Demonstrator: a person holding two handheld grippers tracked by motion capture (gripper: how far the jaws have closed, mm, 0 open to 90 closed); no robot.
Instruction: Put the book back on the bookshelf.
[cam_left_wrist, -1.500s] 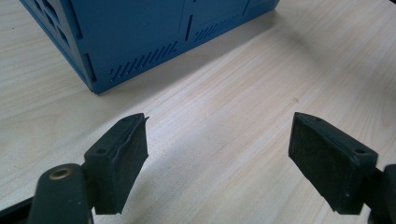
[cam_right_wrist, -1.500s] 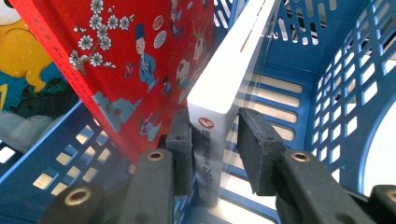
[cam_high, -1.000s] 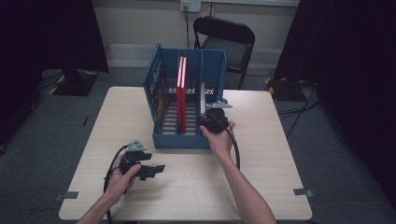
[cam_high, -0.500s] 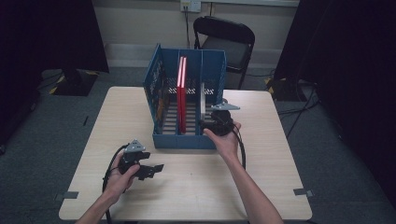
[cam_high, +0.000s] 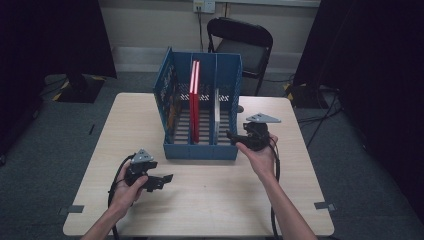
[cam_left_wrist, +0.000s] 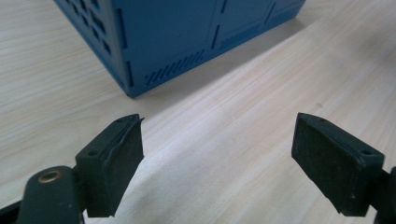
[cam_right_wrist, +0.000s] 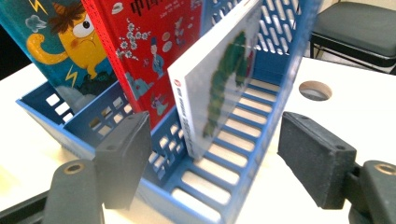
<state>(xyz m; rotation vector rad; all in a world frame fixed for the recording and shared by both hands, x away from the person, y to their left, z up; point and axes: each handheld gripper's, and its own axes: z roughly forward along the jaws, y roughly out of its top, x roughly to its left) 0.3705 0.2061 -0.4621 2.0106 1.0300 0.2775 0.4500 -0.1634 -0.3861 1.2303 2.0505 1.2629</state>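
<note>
A blue file rack with three upright compartments is standing toward the far middle of the light wooden table, its open side facing up. A white picture book with a green caterpillar on its cover is sitting in the rack's right-hand compartment, leaning against the divider on its left, with its lower edge resting on the slatted floor of that compartment; in the high view it is showing as a thin white spine. Next to it, in the middle compartment, a red book is standing upright, and in the right gripper view a teal book with a yellow cartoon creature is standing just beyond the red one. The right gripper is hovering just outside the rack's near right corner, its jaws having just been opening and now standing wide, with nothing pressed between the pads; in the right gripper view the white book and the rack's front edge are lying in line between the two black jaws but clear of them. The left gripper is resting low over the table near the front left, well apart from the rack, its jaws spread wide over bare wood. A black folding chair is standing behind the table.
</note>
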